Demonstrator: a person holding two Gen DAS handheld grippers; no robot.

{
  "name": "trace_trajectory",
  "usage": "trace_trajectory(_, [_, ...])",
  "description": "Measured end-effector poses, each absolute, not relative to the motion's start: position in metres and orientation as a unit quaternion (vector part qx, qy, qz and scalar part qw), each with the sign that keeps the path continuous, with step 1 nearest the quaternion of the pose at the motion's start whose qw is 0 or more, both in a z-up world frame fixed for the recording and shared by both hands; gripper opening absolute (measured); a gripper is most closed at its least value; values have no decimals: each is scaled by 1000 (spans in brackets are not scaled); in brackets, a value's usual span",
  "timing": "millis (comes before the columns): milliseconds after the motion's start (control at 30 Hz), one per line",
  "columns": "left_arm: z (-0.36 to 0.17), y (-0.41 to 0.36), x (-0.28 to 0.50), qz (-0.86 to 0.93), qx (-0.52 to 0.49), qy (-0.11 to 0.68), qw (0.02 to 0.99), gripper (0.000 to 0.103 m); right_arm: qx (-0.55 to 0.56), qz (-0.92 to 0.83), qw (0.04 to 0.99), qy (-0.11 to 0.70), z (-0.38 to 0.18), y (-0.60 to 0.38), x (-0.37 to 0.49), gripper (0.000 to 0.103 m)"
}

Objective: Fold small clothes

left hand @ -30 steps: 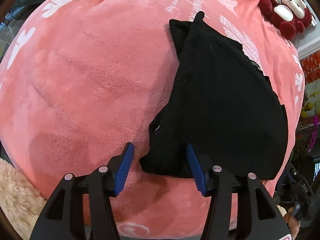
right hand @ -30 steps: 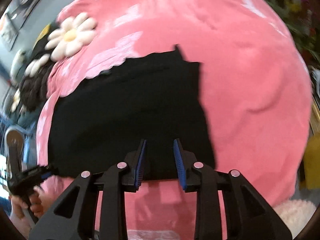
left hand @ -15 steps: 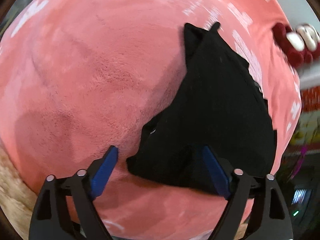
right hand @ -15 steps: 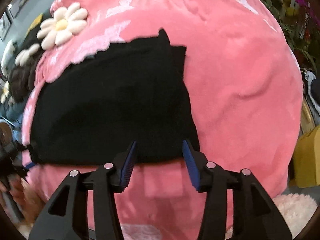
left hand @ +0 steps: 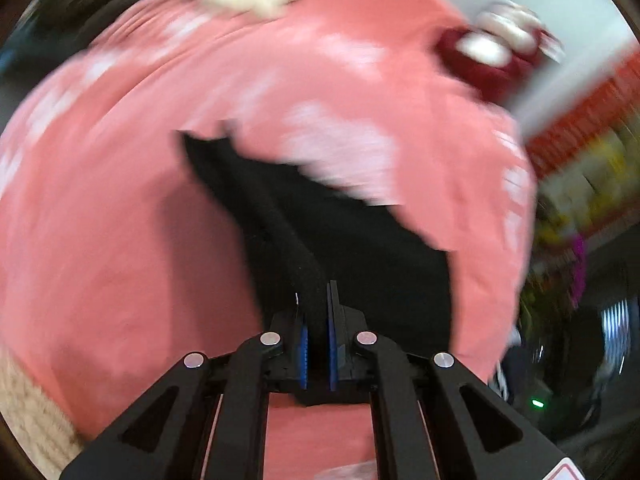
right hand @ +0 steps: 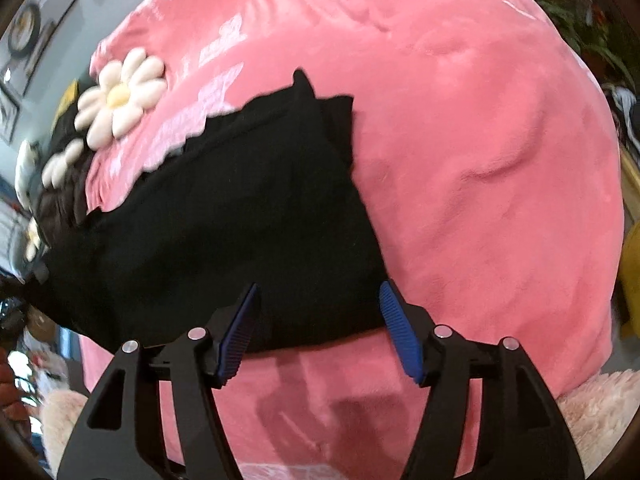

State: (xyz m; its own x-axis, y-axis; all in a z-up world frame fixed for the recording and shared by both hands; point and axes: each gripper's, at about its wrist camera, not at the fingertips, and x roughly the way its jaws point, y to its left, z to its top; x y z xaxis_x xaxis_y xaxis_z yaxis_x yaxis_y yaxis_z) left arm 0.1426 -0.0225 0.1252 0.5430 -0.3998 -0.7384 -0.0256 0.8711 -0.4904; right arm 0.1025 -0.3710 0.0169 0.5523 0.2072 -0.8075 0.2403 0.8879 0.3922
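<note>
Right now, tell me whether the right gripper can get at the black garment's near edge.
Probably yes. The right gripper is open, its fingers straddling the near edge of the black garment, with nothing between them. The left gripper already pinches another corner.

I see a black garment point(right hand: 240, 216) lying on a pink plush blanket point(right hand: 480, 160) that carries pale white markings. My grippers are black with blue ribbed pads point(right hand: 400, 334) and silver rivets. A flower cushion point(right hand: 120, 98) has cream-white petals around a yellow centre. In the left view, a blurred plush toy point(left hand: 492, 56) shows dark red and white.
</note>
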Motion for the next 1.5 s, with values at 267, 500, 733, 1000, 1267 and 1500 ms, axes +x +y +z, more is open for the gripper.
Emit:
trace_trajectory(267, [94, -183, 150, -178, -99, 544, 814, 39, 283, -6, 842, 459, 18, -389, 102, 61])
trace_trajectory(500, [58, -153, 117, -140, -126, 576, 796, 53, 291, 27, 844, 451, 25, -388, 108, 61])
trace_trajectory(733, [69, -116, 95, -122, -51, 555, 821, 62, 209, 105, 853, 467, 47, -338, 168, 82])
trace_trajectory(1000, [58, -87, 77, -121, -70, 564, 814, 66, 177, 108, 822, 531, 20, -305, 247, 82])
trace_trajectory(1267, [49, -68, 75, -114, -100, 576, 804, 67, 213, 190, 844, 455, 95, -291, 225, 11])
trace_trajectory(1500, [46, -76, 85, -127, -114, 576, 799, 69, 178, 54, 812, 553, 14, -351, 198, 17])
